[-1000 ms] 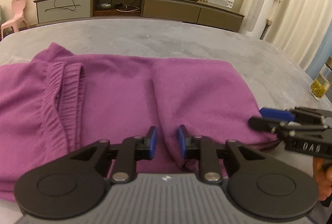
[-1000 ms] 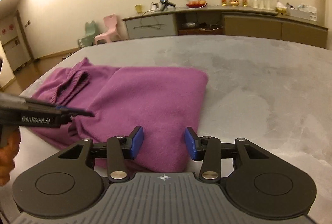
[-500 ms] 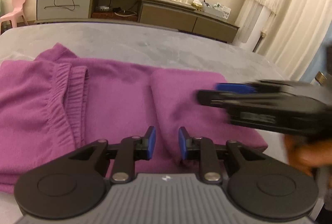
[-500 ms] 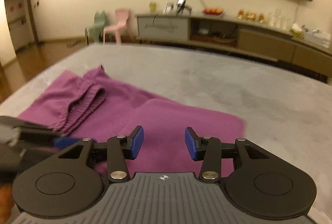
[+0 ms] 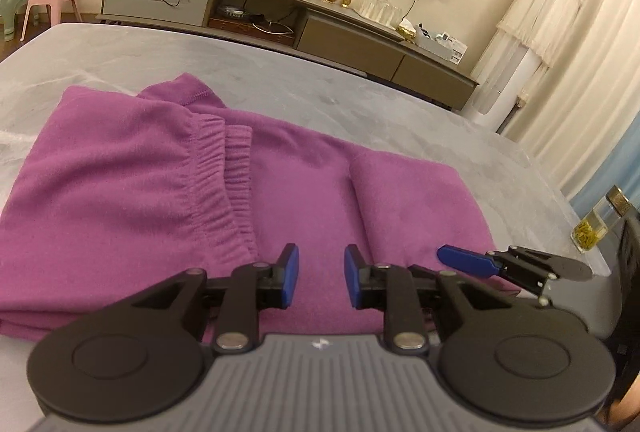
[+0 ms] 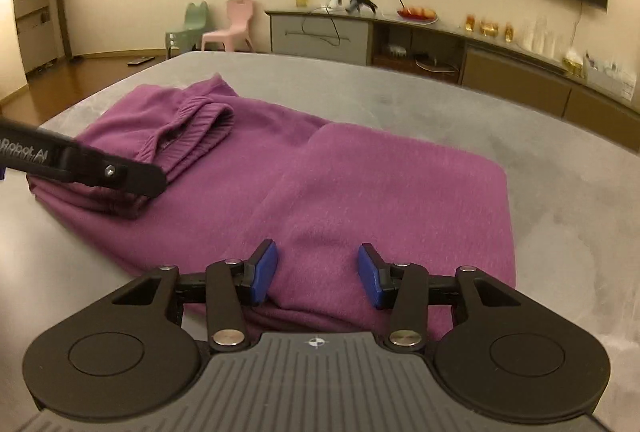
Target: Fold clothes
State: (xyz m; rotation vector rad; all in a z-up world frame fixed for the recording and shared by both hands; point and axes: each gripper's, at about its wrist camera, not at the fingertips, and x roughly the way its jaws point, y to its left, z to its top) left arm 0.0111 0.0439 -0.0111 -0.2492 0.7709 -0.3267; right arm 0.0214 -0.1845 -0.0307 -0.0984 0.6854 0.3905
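Purple folded trousers (image 5: 168,192) lie flat on the grey table (image 5: 280,80), elastic waistband to the left, a folded leg layer on the right; they also show in the right wrist view (image 6: 360,184). My left gripper (image 5: 318,282) is open and empty, hovering over the near edge of the cloth. My right gripper (image 6: 316,274) is open and empty above the cloth's near right part. One finger of the right gripper shows in the left wrist view (image 5: 468,261). The left gripper's arm shows in the right wrist view (image 6: 100,168) over the waistband end.
A glass jar (image 5: 596,224) stands near the table's right edge. A long sideboard (image 5: 280,16) with a fruit plate, cups and small items stands against the back wall. Pink and green chairs (image 6: 232,22) stand at the far left. The grey table (image 6: 560,192) extends to the right.
My right gripper swept across over the cloth and has come back to the near right edge. My left gripper has opened wider and shifted a little left.
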